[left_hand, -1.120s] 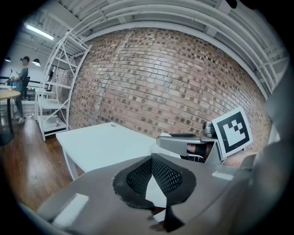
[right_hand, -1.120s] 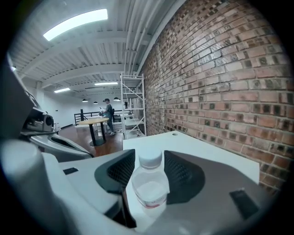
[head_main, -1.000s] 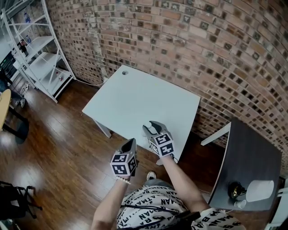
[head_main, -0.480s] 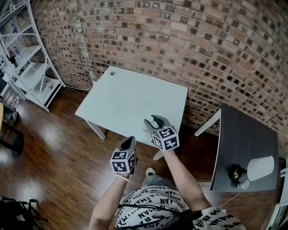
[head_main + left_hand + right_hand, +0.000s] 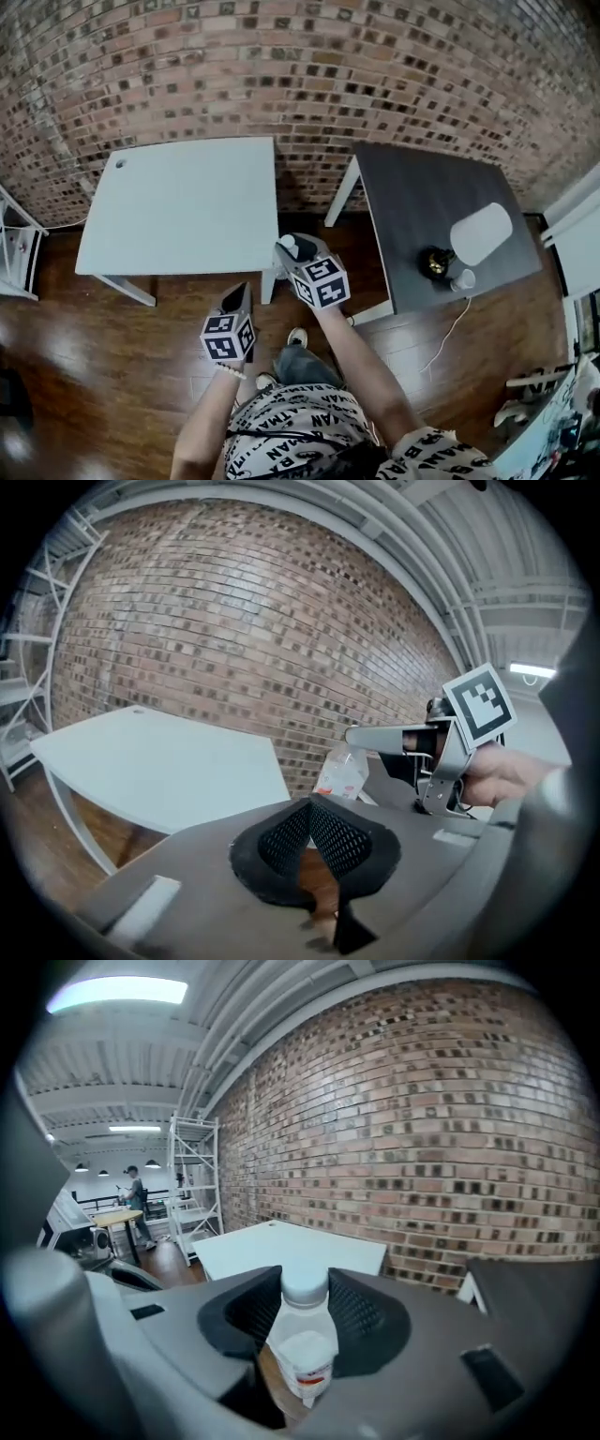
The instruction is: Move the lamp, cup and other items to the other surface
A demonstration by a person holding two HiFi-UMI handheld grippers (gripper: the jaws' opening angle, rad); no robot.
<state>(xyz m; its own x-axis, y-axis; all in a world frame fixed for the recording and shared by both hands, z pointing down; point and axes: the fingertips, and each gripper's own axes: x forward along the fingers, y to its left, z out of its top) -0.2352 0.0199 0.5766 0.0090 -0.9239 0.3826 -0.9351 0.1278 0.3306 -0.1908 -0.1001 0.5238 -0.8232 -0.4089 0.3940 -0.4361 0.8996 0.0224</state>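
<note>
Right gripper [image 5: 302,1312] is about a third open and clamped on a small clear bottle [image 5: 305,1354] with a white cap. The pads hug its neck and shoulder, it's upright, and it's just off the near corner of the dark table [image 5: 412,206], over the wood floor. Left gripper [image 5: 312,817] is pinched closed with nothing in it, on the side of the right one away from the dark table. The lamp [image 5: 481,234] sits toward the dark table's far end, with the cup [image 5: 463,280] just beside its base. The white table [image 5: 178,206] next to the dark table has nothing on it. So my guess is the bottle joins them on the dark table, though I can't be sure which way this run goes. To do it well, I'd carry the bottle level and come in over the bare half of the dark table, well apart from the lamp, the cup and the cord [image 5: 442,333] hanging off the near edge. It looks light and tippy, so I'd seat the base flat first. Then I'd open only a little and back straight out along the jaws so a pad doesn't drag it over.
</note>
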